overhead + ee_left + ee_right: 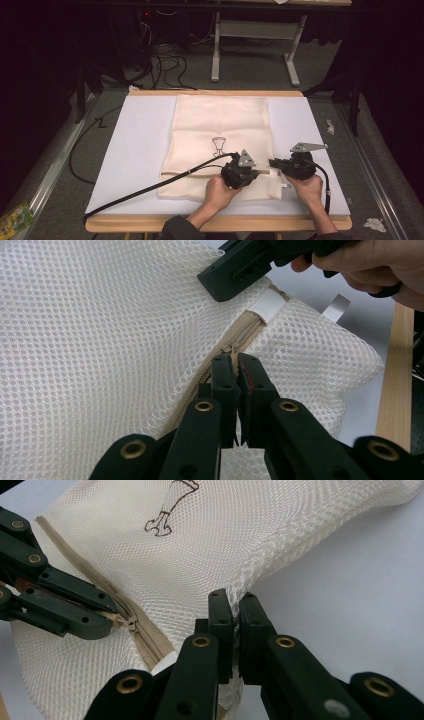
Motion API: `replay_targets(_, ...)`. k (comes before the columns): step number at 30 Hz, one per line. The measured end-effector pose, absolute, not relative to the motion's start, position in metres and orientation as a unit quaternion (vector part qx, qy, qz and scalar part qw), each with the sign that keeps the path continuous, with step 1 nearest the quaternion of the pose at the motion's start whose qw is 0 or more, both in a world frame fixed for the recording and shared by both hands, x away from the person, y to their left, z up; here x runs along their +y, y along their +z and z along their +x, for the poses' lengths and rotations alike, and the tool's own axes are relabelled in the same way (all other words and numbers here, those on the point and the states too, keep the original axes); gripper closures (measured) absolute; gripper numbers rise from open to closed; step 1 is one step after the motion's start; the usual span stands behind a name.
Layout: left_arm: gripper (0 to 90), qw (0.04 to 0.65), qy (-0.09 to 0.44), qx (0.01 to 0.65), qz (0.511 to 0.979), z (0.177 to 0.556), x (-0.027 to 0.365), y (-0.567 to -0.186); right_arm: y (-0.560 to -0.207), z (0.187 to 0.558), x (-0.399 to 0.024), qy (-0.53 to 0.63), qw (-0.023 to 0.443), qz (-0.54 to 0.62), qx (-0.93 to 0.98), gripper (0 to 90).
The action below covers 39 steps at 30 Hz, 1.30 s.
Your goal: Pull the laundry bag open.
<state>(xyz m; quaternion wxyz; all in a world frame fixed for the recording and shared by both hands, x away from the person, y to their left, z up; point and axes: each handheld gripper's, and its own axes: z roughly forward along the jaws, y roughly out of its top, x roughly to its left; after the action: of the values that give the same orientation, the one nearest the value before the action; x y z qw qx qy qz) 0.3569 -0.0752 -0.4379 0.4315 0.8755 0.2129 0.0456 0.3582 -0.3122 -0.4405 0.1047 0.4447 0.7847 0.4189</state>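
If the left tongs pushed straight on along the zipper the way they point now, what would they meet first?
Likely the white fabric tab at the zipper's end, then the right tongs holding the mesh bag just beyond it; depth is hard to judge.

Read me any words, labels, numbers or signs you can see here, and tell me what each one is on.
No readable words or numbers.
Mesh bag: a small dark outline drawing, no letters.
White tab at the zipper's end: blank.
Green and yellow packet on the floor: print too small to read.
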Motion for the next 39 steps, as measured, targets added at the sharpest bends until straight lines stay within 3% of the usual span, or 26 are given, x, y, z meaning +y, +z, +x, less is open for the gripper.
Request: replay_targets(39, 86.8, 0.438, 0.056, 0.22, 0.87, 0.356, -0.06, -0.436, -0.441, 0.359, -0.305, 0.418, 0.112, 0.432, 0.791, 87.6)
